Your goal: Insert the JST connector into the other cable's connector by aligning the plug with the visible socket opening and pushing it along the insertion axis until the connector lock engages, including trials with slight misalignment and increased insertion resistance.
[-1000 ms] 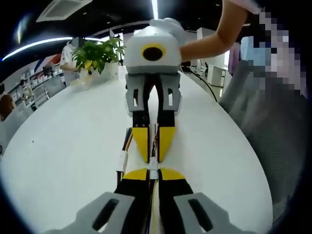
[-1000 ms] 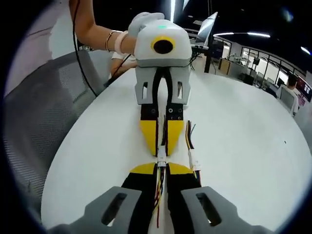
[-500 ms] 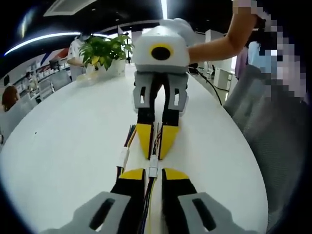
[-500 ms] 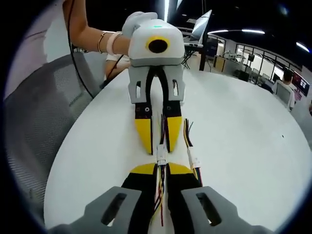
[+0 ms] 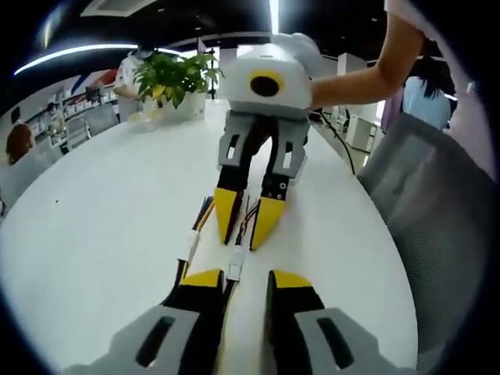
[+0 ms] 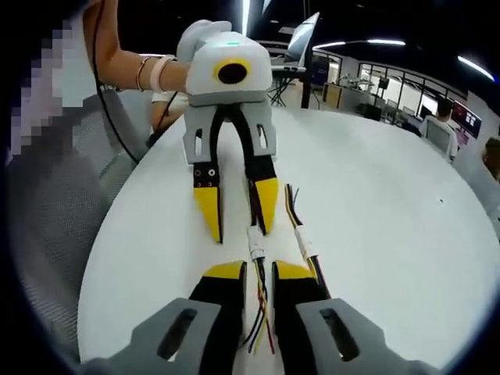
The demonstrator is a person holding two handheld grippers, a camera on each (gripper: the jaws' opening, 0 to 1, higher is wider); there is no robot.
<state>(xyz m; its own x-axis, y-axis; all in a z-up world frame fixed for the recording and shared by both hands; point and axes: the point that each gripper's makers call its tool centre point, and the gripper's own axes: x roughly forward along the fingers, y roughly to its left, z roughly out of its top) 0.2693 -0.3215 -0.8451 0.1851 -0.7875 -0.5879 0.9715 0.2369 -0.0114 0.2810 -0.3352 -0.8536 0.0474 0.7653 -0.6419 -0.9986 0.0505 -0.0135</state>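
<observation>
Left gripper view is showing your left claw (image 5: 247, 279) standing wide open at the bottom, gripping nothing. The white JST connector pair (image 5: 237, 266) is lying just ahead of its tips, resting on the white surface (image 5: 101, 226) nearer the edge by the grey chair (image 5: 437, 203) than the opposite edge. A spare cable (image 5: 194, 248) is lying just beside it. Beyond, your right claw (image 5: 245, 220) is facing you with its jaws nearly together around the coloured wires (image 5: 248, 223). A potted plant (image 5: 173, 76) is standing at the far edge.

Right gripper view is agreeing: the right claw (image 6: 261, 271) is pinching the wires (image 6: 262, 312) between close-set jaws, the connector pair (image 6: 256, 239) is sitting just past its tips, and the left claw (image 6: 237, 211) is hanging spread, clear of the plug.

You are looking at one joined white body, so insertion is probably done. Whether the lock has engaged is too small to tell; that check and letting go with the right claw are remaining.
</observation>
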